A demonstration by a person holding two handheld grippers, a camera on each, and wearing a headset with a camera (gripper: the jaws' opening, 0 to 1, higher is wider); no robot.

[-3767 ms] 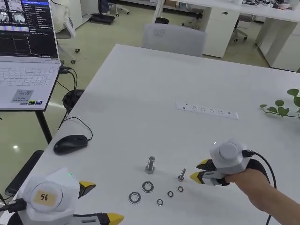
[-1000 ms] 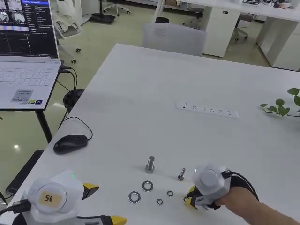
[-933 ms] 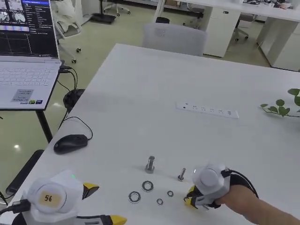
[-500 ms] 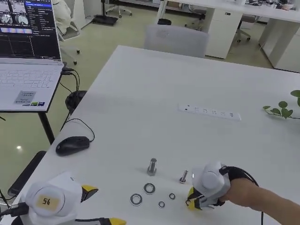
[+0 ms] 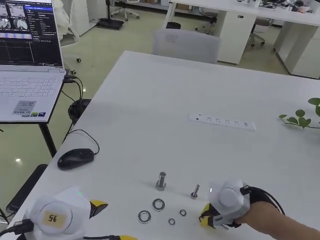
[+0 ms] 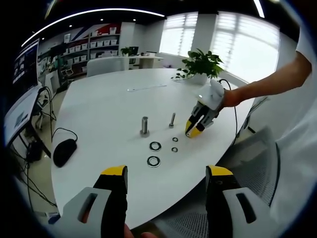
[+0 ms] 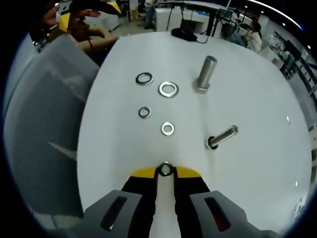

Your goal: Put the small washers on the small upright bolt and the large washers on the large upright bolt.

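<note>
right gripper (image 7: pixel 165 174): jaws pinching one small washer (image 7: pixel 165 170) at their tips, low over the worktop (image 5: pixel 150 100) by its near edge, just beside the small bolt (image 7: pixel 223 136)
left gripper (image 6: pixel 166 173): jaws spread, nothing held, at the near left corner
loose: two small washers (image 7: pixel 167 129) and two large washers (image 7: pixel 168 89), between the near edge and the large bolt (image 7: pixel 205 73)
risk: tip-only grip on a thin washer, so it may twist or drop during alignment; a jaw nudge could topple the small bolt

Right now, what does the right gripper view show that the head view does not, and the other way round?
Right gripper view: a small washer pinched in the tips of the right gripper.
Head view: the laptop, the mouse and the power strip.
Both: the large bolt and the small bolt, both upright, with two large washers and two small washers loose on the table.
</note>
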